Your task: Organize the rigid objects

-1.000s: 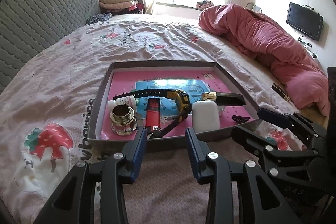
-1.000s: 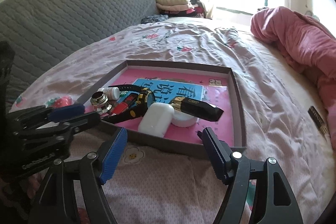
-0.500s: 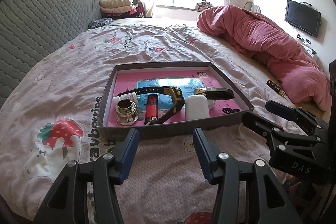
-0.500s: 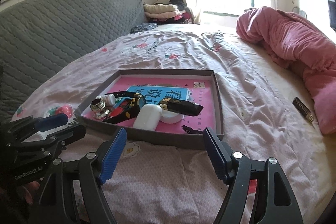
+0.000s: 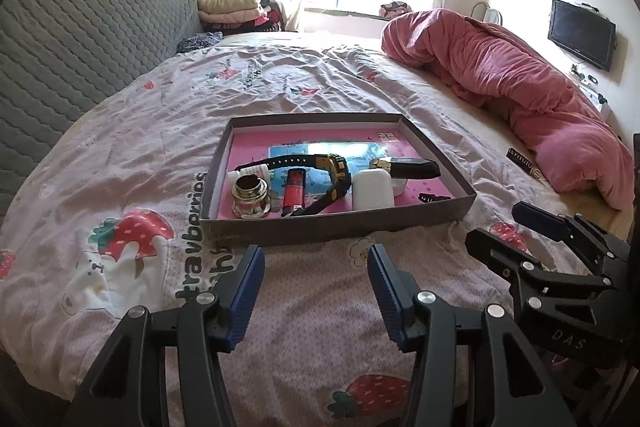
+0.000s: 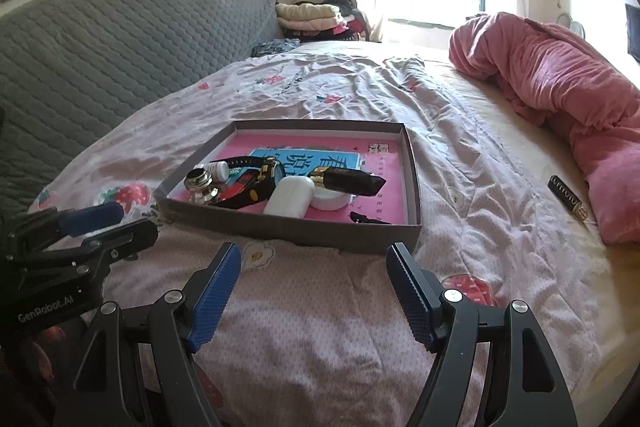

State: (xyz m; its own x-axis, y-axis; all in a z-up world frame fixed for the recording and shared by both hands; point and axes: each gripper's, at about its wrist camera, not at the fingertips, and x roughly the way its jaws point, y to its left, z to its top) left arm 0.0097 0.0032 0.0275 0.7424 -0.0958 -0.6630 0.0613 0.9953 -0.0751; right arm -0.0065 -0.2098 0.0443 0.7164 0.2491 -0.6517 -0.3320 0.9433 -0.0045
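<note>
Left wrist view: the left gripper is hovering over the bed just near of the tray, its fingers standing moderately apart and holding nothing. The right gripper, in the right wrist view, is likewise hanging near of the tray with its fingers spread wide and empty. Inside the tray the things are crowding the near left half: a brass cap, a small white bottle, a red lighter, a black-and-yellow watch, a white case and a black-and-gold tube resting across a white jar. A black clip is lying alone at the near right. One dark stick is lying on the bed, right of the tray and near the pink quilt. Judged from this layout, the stick seems the piece left to gather; approaching it along its length with fingers straddling its narrow sides would suit best.
</note>
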